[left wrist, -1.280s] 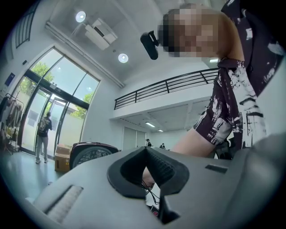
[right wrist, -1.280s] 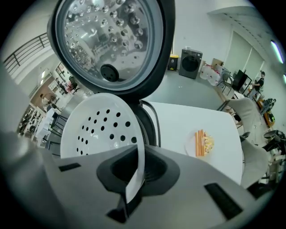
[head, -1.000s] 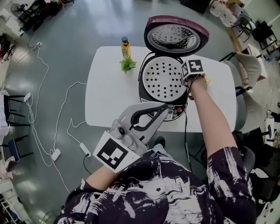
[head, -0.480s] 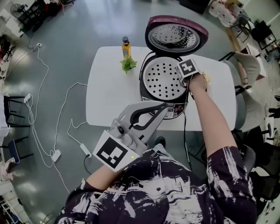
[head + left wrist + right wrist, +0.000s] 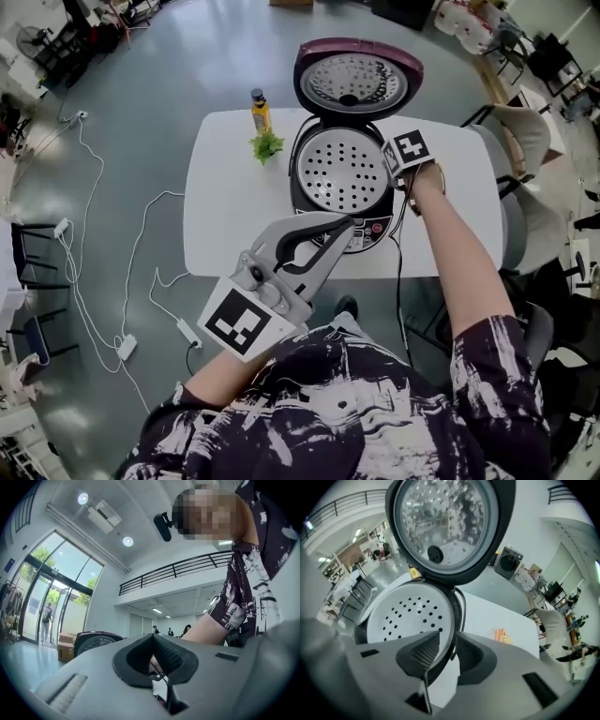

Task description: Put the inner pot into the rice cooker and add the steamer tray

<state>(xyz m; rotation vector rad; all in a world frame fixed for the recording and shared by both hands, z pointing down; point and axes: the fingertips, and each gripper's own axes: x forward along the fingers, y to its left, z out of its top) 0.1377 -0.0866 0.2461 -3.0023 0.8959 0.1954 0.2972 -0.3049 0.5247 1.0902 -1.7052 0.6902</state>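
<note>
The steamer tray (image 5: 342,171) is sitting in the open cooker (image 5: 367,232) on the worktop (image 5: 234,202). The right gripper (image 5: 446,641) is hovering at the cooker's right edge, its jaws opening with the tray's rim between them, the pads clear of it. The left gripper (image 5: 343,223) is hanging near the person's body, clenched on nothing.

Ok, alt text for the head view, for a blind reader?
A white perforated steamer tray sits in the open rice cooker on a white table; the right gripper is opening its fingers around the tray's right rim. The left gripper hovers shut and empty nearer the person, and a bottle and small plant stand left of the cooker.
</note>
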